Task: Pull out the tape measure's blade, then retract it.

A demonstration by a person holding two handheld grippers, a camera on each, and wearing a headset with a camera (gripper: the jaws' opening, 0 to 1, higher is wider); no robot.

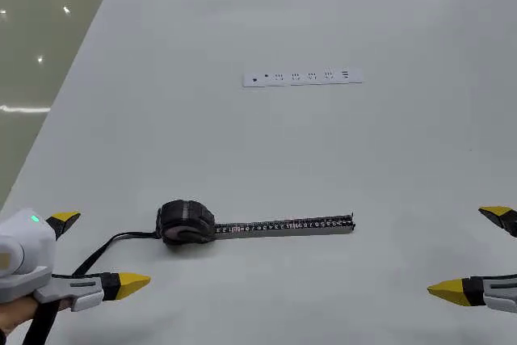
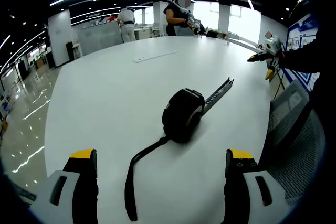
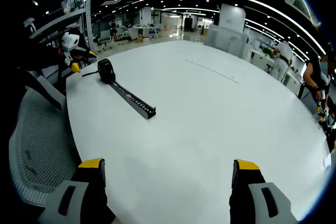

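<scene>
Two grippers hang low over the smooth white table (image 1: pixel 242 151), one at each side. The left gripper (image 1: pixel 101 250) has its yellow-tipped jaws wide apart and holds nothing. The right gripper (image 1: pixel 464 250) is wide open too, with nothing in it. Between them, nearer the left one, lies the tape measure (image 1: pixel 187 222). It is black, round and chunky. Its blade (image 1: pixel 284 226) is pulled out and lies flat on the table, long, thin and straight, with tiny marks along it. It points away from the left gripper, toward the right side. A black strap (image 1: pixel 97 256) curls from the tape measure back toward the left gripper. Farther back lies a flat white power strip (image 1: pixel 302 77).
</scene>
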